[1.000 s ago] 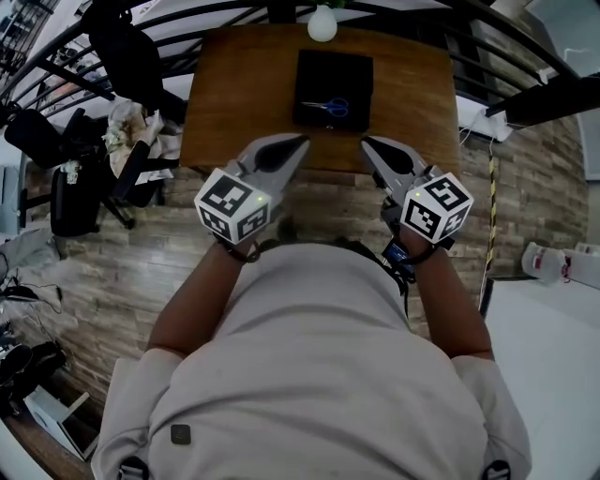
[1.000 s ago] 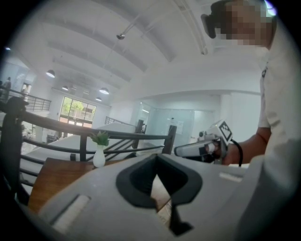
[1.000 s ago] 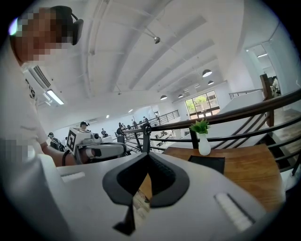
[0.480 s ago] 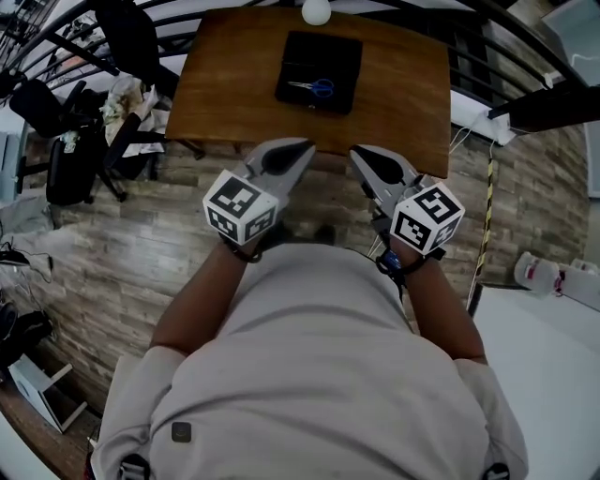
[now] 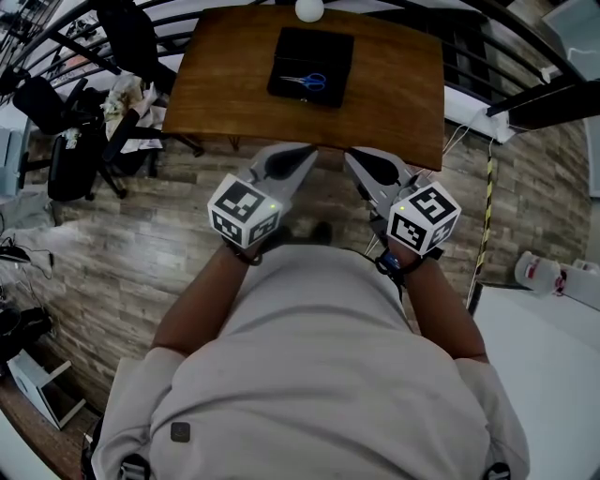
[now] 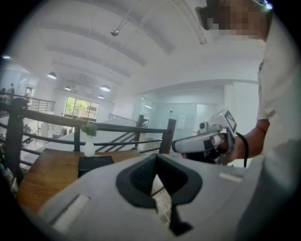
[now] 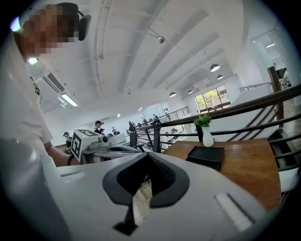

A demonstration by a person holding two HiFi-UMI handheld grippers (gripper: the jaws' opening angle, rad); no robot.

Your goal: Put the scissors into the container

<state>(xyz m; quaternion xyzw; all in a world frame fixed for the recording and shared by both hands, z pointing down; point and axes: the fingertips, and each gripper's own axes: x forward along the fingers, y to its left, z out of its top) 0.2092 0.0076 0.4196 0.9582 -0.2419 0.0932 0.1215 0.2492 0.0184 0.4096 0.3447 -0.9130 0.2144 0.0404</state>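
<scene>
**First spotter:** Your left tool (image 5: 307, 150) has its jaws pressed together, and in the left gripper view (image 6: 156, 156) the dark pads meet at the tip with nothing between them. You hold it out in front of your chest, pointing towards the worktop (image 5: 394, 94).

**Second spotter:** Your right tool (image 5: 352, 156) is the same. In the right gripper view (image 7: 148, 155) its jaws are closed on each other and it carries nothing. The two tools sit side by side, tips apart, near the worktop's near edge and over the plank floor (image 5: 141, 253).

**First spotter:** Neither tool touches anything on the worktop. Both are well apart from the container (image 5: 333, 49), which lies on the far half of the wood.

**Second spotter:** The scissors (image 5: 307, 81) lie flat inside that black container. In the head view their blue handles point right and their blades point left. From your gripper views you see only the container's dark side, not what is in it.

**First spotter:** Just beyond the container, at the far edge, stands a white vase (image 5: 309, 9) with a small green plant in it.

**Second spotter:** Past the vase a dark railing (image 7: 244, 110) runs behind the worktop.
</scene>
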